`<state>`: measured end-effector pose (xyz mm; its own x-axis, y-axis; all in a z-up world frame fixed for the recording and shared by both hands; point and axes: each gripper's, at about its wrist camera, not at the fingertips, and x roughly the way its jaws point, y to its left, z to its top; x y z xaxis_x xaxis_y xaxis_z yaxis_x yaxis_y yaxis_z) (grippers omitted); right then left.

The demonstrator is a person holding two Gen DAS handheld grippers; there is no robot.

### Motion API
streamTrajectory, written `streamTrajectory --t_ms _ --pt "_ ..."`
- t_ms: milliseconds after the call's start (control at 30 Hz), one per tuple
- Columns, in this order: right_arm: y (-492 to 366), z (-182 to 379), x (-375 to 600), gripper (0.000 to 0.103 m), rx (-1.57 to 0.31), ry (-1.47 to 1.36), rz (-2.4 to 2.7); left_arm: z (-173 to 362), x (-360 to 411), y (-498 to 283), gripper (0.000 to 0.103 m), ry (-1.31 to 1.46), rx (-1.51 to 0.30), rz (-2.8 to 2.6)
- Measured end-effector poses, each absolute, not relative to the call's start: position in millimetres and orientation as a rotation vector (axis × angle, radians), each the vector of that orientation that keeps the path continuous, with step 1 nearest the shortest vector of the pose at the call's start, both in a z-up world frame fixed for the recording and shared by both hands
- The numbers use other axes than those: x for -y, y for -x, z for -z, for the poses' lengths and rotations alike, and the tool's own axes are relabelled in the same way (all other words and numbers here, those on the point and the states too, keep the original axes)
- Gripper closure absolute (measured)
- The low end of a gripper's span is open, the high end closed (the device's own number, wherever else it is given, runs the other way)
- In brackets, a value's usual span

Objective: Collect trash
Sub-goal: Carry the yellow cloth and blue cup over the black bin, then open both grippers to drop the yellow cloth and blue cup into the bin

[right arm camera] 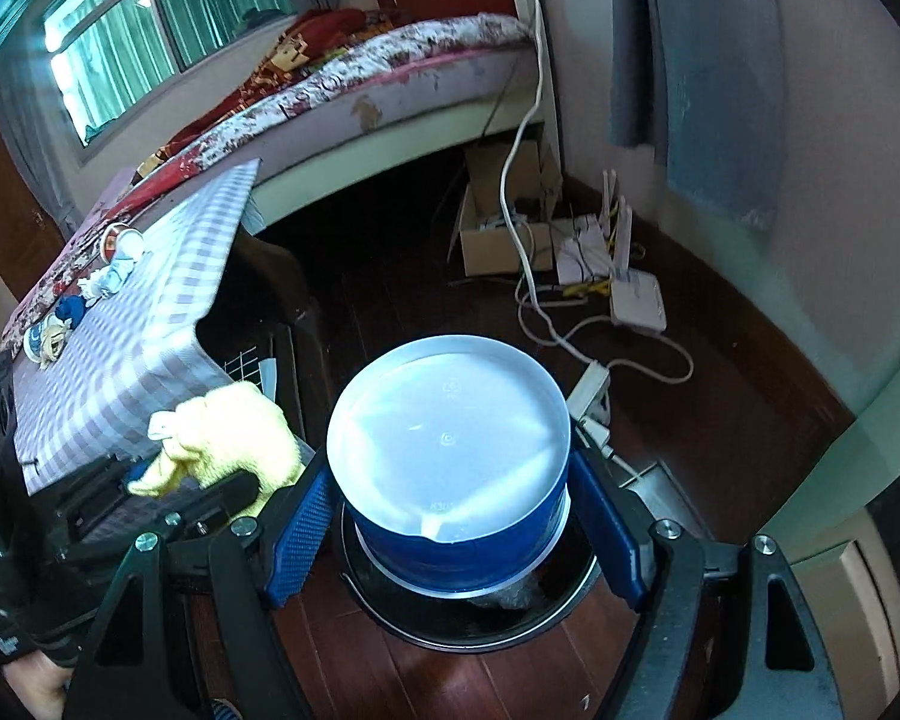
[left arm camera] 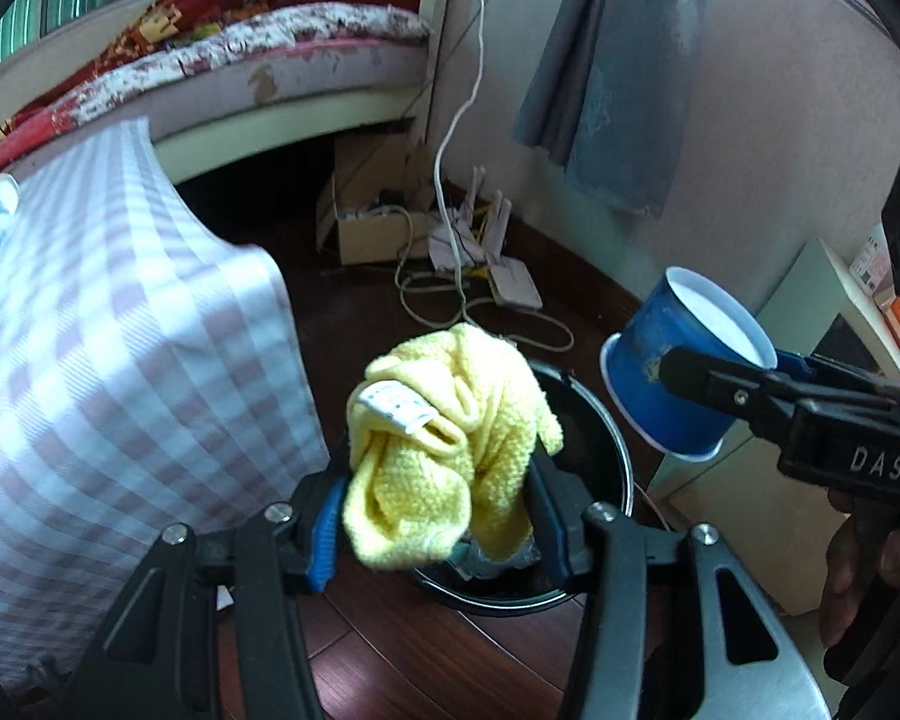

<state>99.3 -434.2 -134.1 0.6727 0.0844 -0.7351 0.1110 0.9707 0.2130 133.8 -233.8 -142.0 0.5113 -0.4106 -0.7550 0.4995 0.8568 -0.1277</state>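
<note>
The left hand-held gripper (left arm camera: 441, 480) sits low in the middle of the left wrist view. Its two fingers are pinching a yellow cloth (left arm camera: 450, 438) from both sides. The cloth hangs right over a round black bin (left arm camera: 606, 420) on the wood floor (left arm camera: 390, 630). I think it is held there so it can fall straight in when the fingers let go. At the right side of this view, the right hand-held gripper (left arm camera: 720, 378) comes in sideways and squeezes a blue paper cup (left arm camera: 660, 372). The cup is tipped, with its open mouth to the upper right, and it is near the bin's edge, not over the middle. At the left is a surface (left arm camera: 120, 330) with a checked cover.

In the right wrist view, the right hand-held gripper (right arm camera: 450, 516) is low in the middle. Its blue fingers press on both sides of the blue paper cup (right arm camera: 450, 468), and we look into its white, empty inside. The black bin (right arm camera: 450, 630) is just under the cup here, so it looks ready to drop too. The yellow cloth (right arm camera: 228, 438) shows at the lower left, held in the left hand-held gripper (right arm camera: 210, 474). More small trash (right arm camera: 90, 294) lies on the surface (right arm camera: 150, 330) at the left, likely to be picked up next.
</note>
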Motion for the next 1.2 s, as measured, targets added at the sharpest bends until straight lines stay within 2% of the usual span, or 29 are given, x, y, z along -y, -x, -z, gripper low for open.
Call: streamTrajectory --t_ms 167,233,267,333,433,500,1200 --pt "-114 149 433 0.024 -0.875 -0.291 -0.008 155 239 -141 0.049 -0.093 -0.925 0.549" --pt "-123 160 433 0.024 -0.916 -0.309 -0.037 161 240 -144 0.035 -0.036 -0.943 0.575" --pt "-129 169 434 0.023 -0.955 -0.313 -0.032 165 239 -144 0.024 -0.009 -0.946 0.580" --pt "-134 181 442 0.001 -0.991 -0.326 0.019 170 239 -143 0.021 -0.017 -0.953 0.550" --pt "-128 189 457 0.001 -0.988 -0.389 0.068 175 233 -144 0.016 -0.027 -0.965 0.518" --pt "-122 190 462 0.001 -0.980 -0.400 0.088 176 228 -145 0.005 -0.036 -0.963 0.490" --pt "-114 194 448 0.001 -1.009 -0.278 0.096 168 213 -142 0.001 -0.097 -0.915 0.409"
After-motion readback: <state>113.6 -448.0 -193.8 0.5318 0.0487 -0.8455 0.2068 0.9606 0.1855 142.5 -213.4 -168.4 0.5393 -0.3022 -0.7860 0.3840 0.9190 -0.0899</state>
